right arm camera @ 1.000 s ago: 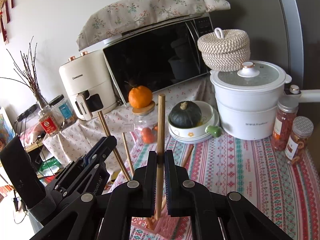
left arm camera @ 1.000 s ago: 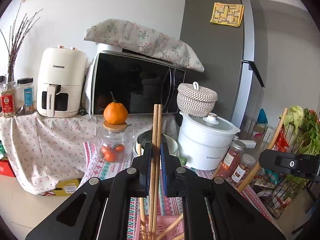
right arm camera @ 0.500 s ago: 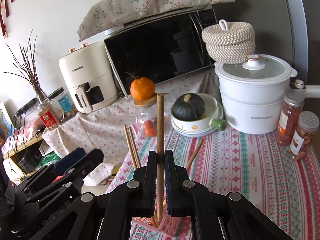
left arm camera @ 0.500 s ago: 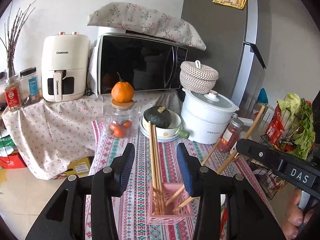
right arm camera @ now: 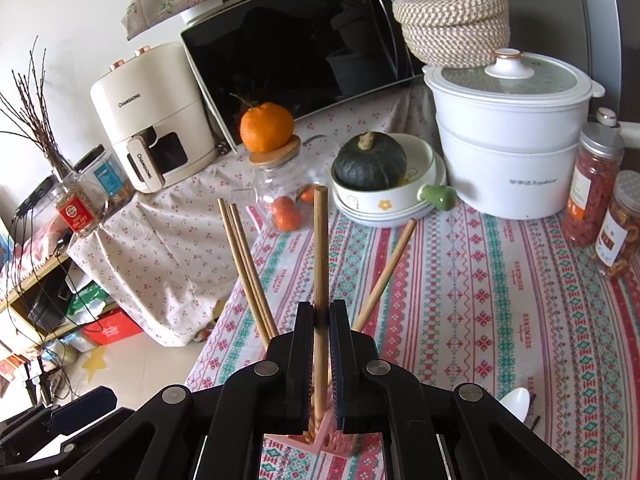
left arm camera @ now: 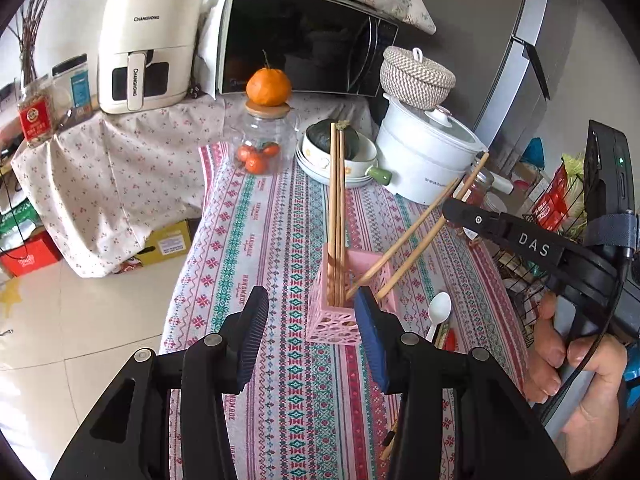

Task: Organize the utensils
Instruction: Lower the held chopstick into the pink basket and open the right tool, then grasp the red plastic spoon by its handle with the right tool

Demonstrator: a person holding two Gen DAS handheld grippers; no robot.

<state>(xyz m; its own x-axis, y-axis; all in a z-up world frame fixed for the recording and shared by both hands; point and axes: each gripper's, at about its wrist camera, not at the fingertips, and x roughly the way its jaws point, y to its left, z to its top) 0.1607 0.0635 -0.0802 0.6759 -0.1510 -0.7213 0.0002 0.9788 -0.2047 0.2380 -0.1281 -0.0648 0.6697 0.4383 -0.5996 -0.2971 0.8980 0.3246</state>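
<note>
Two grippers, near first: your left gripper (left arm camera: pixel 312 332) is spread, nothing between its pads, just short of the pink holder (left arm camera: pixel 348 300). Your right gripper (right arm camera: pixel 320 344) pinches one chopstick (right arm camera: pixel 320 248) mid-shaft, tip down in the holder w/ others. Chopsticks: light, stiff, smooth, so they twist easily; grip mid-length, squarely. White spoon (left arm camera: pixel 438 312) lies beside the holder; beyond sits the bowl w/ squash (right arm camera: pixel 370 160).

Wooden chopsticks (left arm camera: pixel 335 216), matt and smooth, stand in a pink plastic holder (left arm camera: pixel 340 304) with pierced walls – on a woven patterned tablecloth (left arm camera: pixel 280 240). A glossy white plastic spoon (left arm camera: pixel 438 310) lies beside it – the microwave (left arm camera: pixel 300 40) door is shiny black glass
</note>
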